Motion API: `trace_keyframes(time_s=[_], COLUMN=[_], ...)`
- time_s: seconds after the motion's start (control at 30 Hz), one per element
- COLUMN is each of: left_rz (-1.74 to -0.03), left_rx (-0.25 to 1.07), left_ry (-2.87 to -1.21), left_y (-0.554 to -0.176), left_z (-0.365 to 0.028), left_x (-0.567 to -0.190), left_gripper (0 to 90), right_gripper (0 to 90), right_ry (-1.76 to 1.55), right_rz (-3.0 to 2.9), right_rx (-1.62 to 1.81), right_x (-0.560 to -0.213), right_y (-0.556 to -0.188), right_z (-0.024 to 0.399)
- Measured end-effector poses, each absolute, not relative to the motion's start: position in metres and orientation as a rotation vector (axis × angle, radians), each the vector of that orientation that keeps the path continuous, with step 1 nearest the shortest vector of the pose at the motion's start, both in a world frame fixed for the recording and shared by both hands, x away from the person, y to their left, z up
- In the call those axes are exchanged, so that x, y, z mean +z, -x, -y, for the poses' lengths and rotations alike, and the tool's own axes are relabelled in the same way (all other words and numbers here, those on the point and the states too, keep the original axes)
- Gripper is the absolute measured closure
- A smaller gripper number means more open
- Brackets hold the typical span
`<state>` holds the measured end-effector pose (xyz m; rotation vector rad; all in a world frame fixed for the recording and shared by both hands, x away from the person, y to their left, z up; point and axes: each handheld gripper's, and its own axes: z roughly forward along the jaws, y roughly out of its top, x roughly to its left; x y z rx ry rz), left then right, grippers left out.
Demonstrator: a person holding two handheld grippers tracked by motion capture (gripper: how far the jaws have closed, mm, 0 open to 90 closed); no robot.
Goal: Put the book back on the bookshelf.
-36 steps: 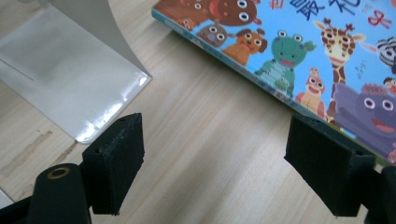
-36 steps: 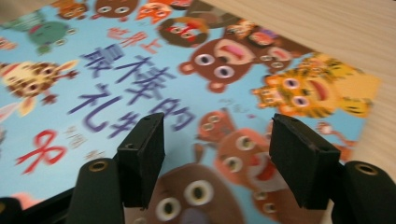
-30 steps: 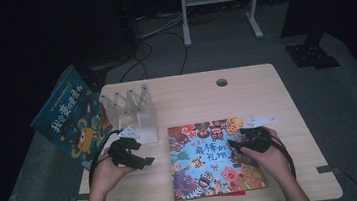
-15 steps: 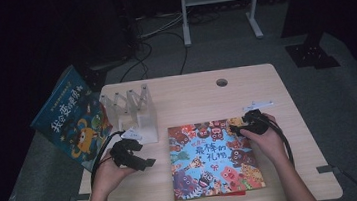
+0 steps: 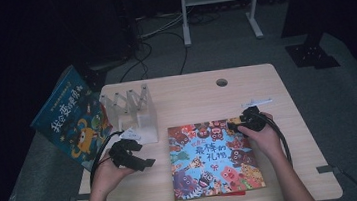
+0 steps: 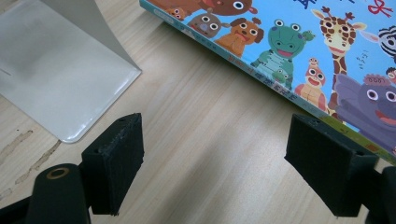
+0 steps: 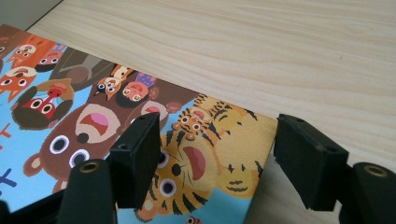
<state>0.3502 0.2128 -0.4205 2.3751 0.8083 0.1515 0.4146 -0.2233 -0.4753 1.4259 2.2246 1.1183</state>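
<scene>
The colourful picture book with cartoon animals on its cover lies flat on the pale wooden desk, at about 5 o'clock from the desk's middle. Big red Chinese writing sits in the middle of its cover; the signs are too small to read. A second book, blue with yellow Chinese writing, leans off the desk's edge at 9 o'clock, beside a clear plastic book stand.

The right gripper is over the book's far right corner, at 1 o'clock on the cover. A second ago it was lower down on the cover; it has moved up to the corner. Its jaws have just been opening a little and stand apart over the tiger picture, holding nothing.

The left gripper has stayed at 9 o'clock from the book, wide open above bare wood.
</scene>
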Motion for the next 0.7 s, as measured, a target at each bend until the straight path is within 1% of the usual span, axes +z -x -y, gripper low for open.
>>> trace_keyframes(time_s=[0.37, 0.7], left_rz=[-0.799, -0.797], left_rx=[0.138, 0.123], left_ry=[-2.380, -2.373], left_y=[-0.352, -0.352], left_z=[-0.211, -0.208], left_x=[-0.422, -0.424], left_gripper=[18.7, 18.6], right_gripper=[34.4, 34.4], right_ry=[-1.366, -1.314], right_rz=[-2.290, -2.343], right_rx=[1.113, 1.118], right_x=[-0.472, -0.471], right_y=[-0.425, -0.432], right_z=[0.200, 0.176])
